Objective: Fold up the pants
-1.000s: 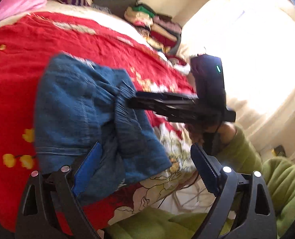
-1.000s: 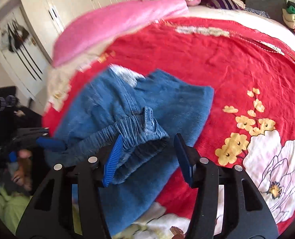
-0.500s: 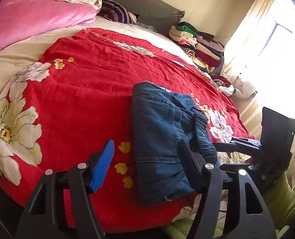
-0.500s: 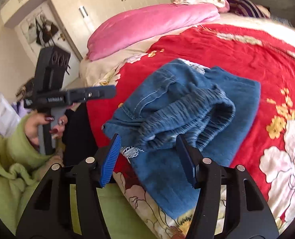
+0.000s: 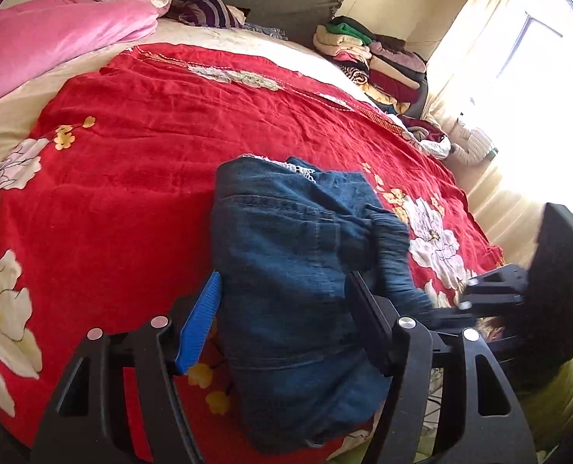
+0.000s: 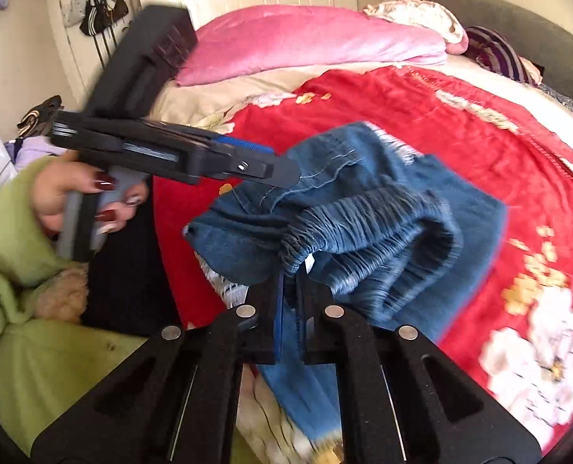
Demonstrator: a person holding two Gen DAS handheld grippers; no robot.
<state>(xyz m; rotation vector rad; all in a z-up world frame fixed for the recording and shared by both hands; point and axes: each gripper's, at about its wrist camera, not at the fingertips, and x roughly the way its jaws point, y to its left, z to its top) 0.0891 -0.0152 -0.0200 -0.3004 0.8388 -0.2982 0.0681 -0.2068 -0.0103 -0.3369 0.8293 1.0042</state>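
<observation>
Currently I hold the right tool (image 6: 291,270) pinched nearly closed on the elastic waistband (image 6: 363,224) of the jeans (image 5: 286,270); the grip covers only a small bite of gathered fabric at the band's near end. My left tool (image 5: 282,309) stands wide, its fingers straddling the near part of the jeans above the cloth and gripping nothing. The jeans lie bunched in a partly folded heap on the red bedspread (image 5: 131,193), close to the near edge of the bed, with the waistband raised off the heap by the right tool.

Risk 1: slip. The elastic is ribbed and stretchy, and the bite is shallow. A fast pull could draw the band out of the fingers, and the heap would drop in an uncontrolled shape.

Risk 2: uneven fold. Only one point of the waistband is held. If I carry it across with the left tool idle, the far side may lag and twist, leaving a skewed fold.

Risk 3: overhang. The jeans sit near the bed edge. Dragging toward me could pull them off onto the floor.

Risk 4: collision. The two tools are close together over the heap. Closing the left tool without checking its line could strike the right tool, or catch the bedspread together with the denim.
</observation>
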